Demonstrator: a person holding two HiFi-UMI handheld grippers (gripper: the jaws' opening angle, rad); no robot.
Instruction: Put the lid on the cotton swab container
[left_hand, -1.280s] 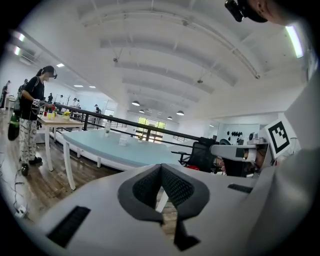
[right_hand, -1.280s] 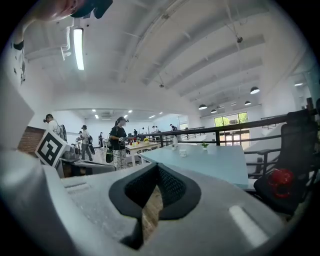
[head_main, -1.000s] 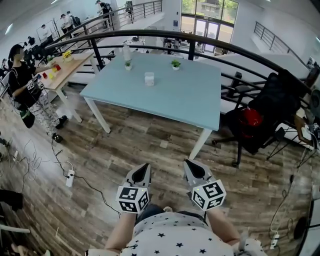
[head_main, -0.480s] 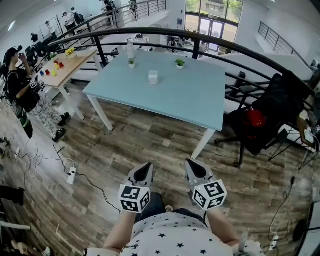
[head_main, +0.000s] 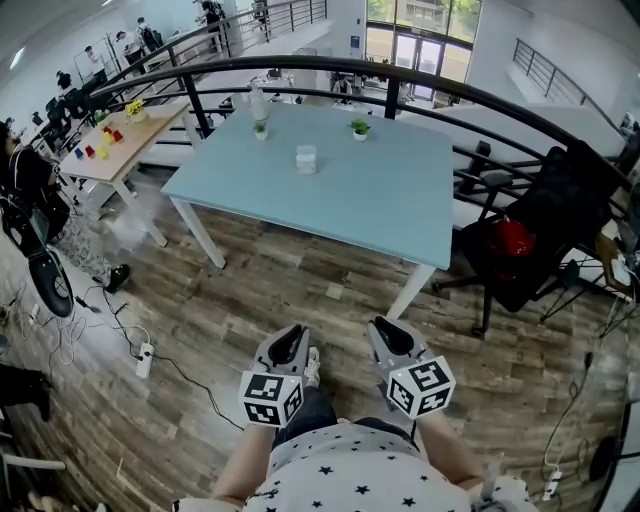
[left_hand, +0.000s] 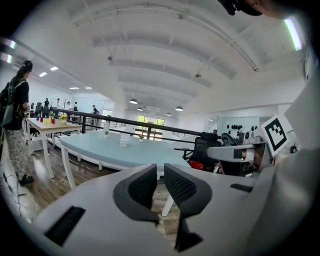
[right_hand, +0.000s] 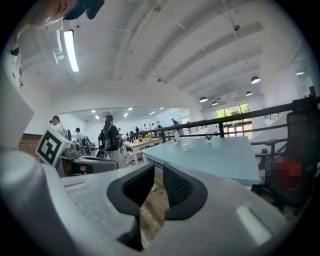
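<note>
- Since a second ago, the person (head_main: 28, 225) beside the wooden side table (head_main: 118, 140) has slid to the picture's left border and is now cut off by it
- A pale shoe tip (head_main: 312, 366) now shows on the floor (head_main: 250, 290) between your two grippers; it wasn't visible a second ago
- The blue table (head_main: 390, 205) and what stands on it sit much where they did in the head view
- Your left gripper (head_main: 289, 337) has just been opening its jaws: they stand a narrow slit apart, the ribbed pads not meeting, with nothing between them but floor planks seen beyond
- Your right gripper (head_main: 384, 331) has likewise just been opening: the same thin gap, pads apart, nothing held or touched
- You hold both grippers side by side close to your body, over the floor, pointing toward the table and well short of its near edge
- The cotton swab container (head_main: 306, 159) stands on the table near the far edge, left of the middle, well apart from both grippers; it is too small to tell whether a lid is on it
- Two small potted plants (head_main: 260, 129) stand closer to the far edge, one either side of the container, and a clear bottle (head_main: 258, 103) stands behind the left plant at the far left corner
</note>
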